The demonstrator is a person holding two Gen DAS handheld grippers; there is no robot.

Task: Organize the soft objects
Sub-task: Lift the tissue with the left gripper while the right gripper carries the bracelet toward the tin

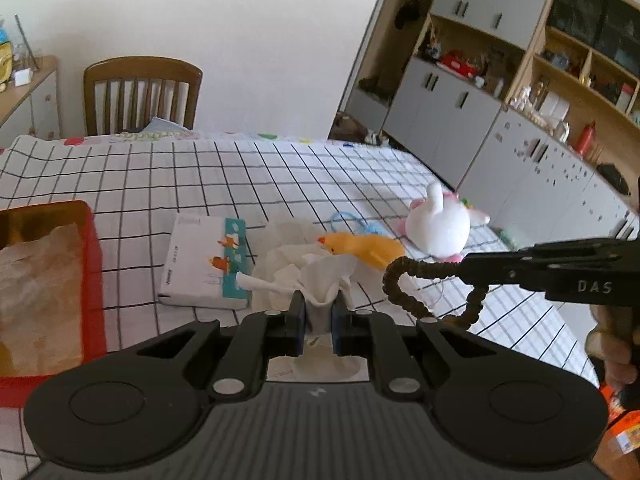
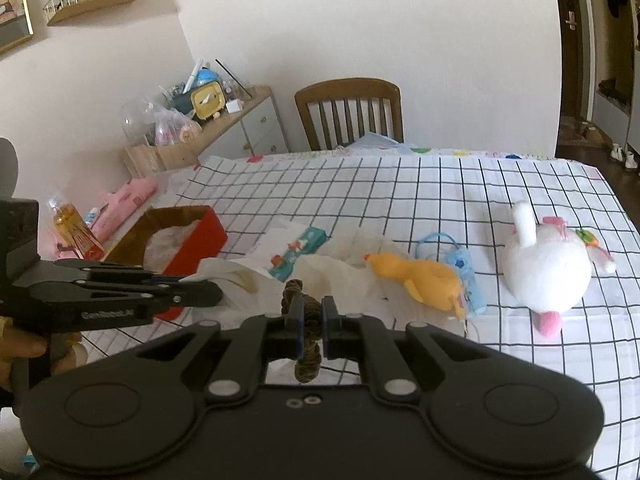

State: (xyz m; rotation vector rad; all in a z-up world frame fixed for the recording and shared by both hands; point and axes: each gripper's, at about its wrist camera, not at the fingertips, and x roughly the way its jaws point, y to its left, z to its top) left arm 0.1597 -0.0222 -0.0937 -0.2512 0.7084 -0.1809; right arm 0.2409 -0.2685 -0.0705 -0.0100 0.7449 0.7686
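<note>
Covering the whole scene is the table's white cloth with a black grid [image 1: 168, 176], and on its near left stands the red open box with crumpled paper inside [image 1: 90, 248], which I judge to be the place for the soft things. The white plush rabbit with pink ears [image 2: 548, 268] lies at the right, well apart from the box; the yellow plush duck [image 2: 416, 276] lies left of it, touching a small blue pouch with a cord [image 2: 466, 276]. A white tissue pack with a teal end [image 1: 204, 264] lies flat between box and duck. The left gripper [image 1: 317, 304] is clamped on a crumpled white tissue [image 1: 324, 276], lifted above a heap of more tissue [image 1: 280, 256]; thin paper may tear or slide free if it snags on that heap. The right gripper [image 2: 311, 312] pinches a brown fabric hair tie [image 2: 308, 340], whose loop hangs loose in the air, just right of the tissue. That loop could catch the left fingers [image 1: 296, 308] if both hands head for the box together.
</note>
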